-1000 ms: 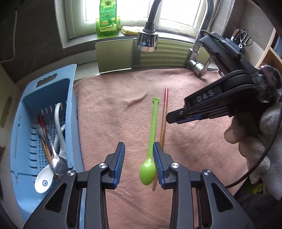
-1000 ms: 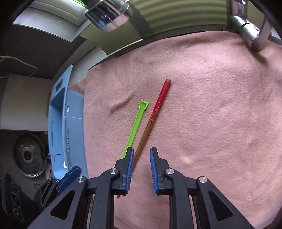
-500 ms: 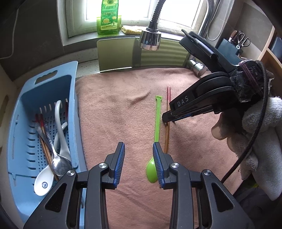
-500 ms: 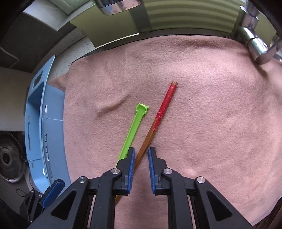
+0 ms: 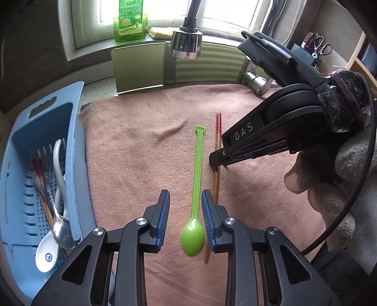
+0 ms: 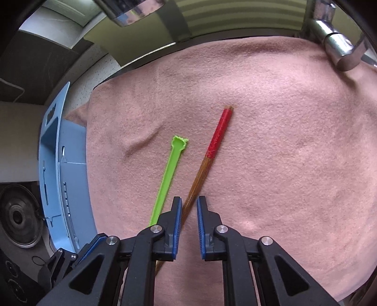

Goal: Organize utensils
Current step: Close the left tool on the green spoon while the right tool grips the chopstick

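1. Blue-padded left gripper [image 5: 185,216] closing astride the green spoon [image 5: 196,188], pads not yet touching; take it low on the handle (thin plastic, light, bendy).
2. Right gripper [image 6: 189,226] nearly shut, the chopstick [image 6: 207,164] between its pads; grip uncertain. Stiff, slick, rolls.
3. Chopstick lies just beside the spoon; blue basket [image 5: 75,131] well apart from the spoon, on its left-gripper side.

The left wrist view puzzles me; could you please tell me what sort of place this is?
Most likely a kitchen sink area: a pull-down faucet head hangs over a pink towel, a green dish soap bottle stands on the windowsill, and a blue drainer basket holds cutlery.
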